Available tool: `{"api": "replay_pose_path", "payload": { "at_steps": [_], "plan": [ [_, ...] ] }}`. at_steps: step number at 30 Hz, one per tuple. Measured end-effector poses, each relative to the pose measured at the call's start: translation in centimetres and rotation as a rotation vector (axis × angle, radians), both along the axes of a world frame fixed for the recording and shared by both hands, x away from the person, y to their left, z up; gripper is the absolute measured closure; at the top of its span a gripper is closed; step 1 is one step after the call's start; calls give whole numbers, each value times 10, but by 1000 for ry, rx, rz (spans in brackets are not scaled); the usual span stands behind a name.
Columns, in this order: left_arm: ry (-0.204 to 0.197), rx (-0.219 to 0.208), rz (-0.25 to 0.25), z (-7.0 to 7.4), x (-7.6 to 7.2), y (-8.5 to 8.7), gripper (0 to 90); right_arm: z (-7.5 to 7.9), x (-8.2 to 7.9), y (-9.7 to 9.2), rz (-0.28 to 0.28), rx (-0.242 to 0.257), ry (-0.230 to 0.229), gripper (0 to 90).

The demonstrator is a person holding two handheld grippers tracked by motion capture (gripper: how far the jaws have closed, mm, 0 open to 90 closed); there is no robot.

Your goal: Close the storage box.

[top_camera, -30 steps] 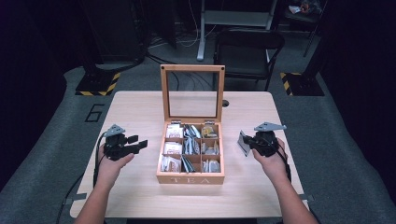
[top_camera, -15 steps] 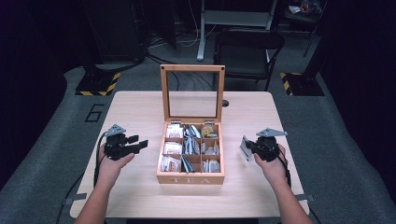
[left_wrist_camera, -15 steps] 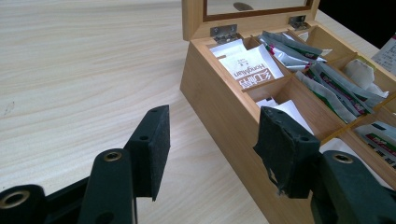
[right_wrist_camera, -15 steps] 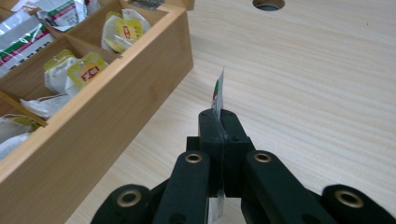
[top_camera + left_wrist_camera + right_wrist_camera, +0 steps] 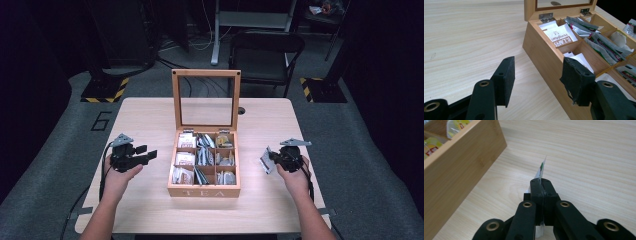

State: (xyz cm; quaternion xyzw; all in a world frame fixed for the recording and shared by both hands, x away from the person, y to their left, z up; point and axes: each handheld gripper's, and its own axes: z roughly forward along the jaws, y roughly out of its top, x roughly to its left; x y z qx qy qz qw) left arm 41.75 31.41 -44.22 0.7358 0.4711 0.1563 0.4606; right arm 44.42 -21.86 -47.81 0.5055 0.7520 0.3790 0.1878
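Note:
A wooden tea box (image 5: 204, 191) stands open in the middle of the table, its glass lid (image 5: 205, 100) upright and its compartments full of tea packets (image 5: 200, 157). My right gripper (image 5: 270, 160) hovers right of the box, shut on a silver tea packet (image 5: 265, 161); in the right gripper view that tea packet (image 5: 541, 170) stands edge-on between the pressed jaws of the right gripper (image 5: 541, 185), close above the tabletop. My left gripper (image 5: 147, 154) stays left of the box, jaws apart and empty; the left gripper (image 5: 539, 76) faces the tea box (image 5: 541, 53) wall.
The light wooden table (image 5: 145, 117) has bare room on both sides of the box. A black chair (image 5: 265, 50) stands behind the table's far edge. A small hole (image 5: 241, 111) sits in the tabletop right of the lid.
My right gripper has sunk toward the table with the tea packet, drifting slightly nearer the front edge. The left gripper has kept still.

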Motion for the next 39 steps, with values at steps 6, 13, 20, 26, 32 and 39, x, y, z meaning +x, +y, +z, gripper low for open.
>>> {"api": "replay_pose_path", "payload": {
  "at_steps": [6,13,20,26,32,39],
  "plan": [
    [4,2,-1,-1,0,0,445,-6,2,-6,-27,-17,23,887],
    [3,0,2,-1,0,1,445,-13,5,-12,-50,-22,56,848],
    [6,-1,2,0,0,1,444,-15,6,-14,-56,-26,56,743],
    [6,-2,3,-1,0,2,443,-17,7,-16,-96,-57,50,541],
    [6,-4,3,-1,0,2,443,-10,6,-16,-106,-78,26,504],
    [5,-7,6,0,0,3,442,2,8,-5,-44,-90,-1,486]
  ]
}}
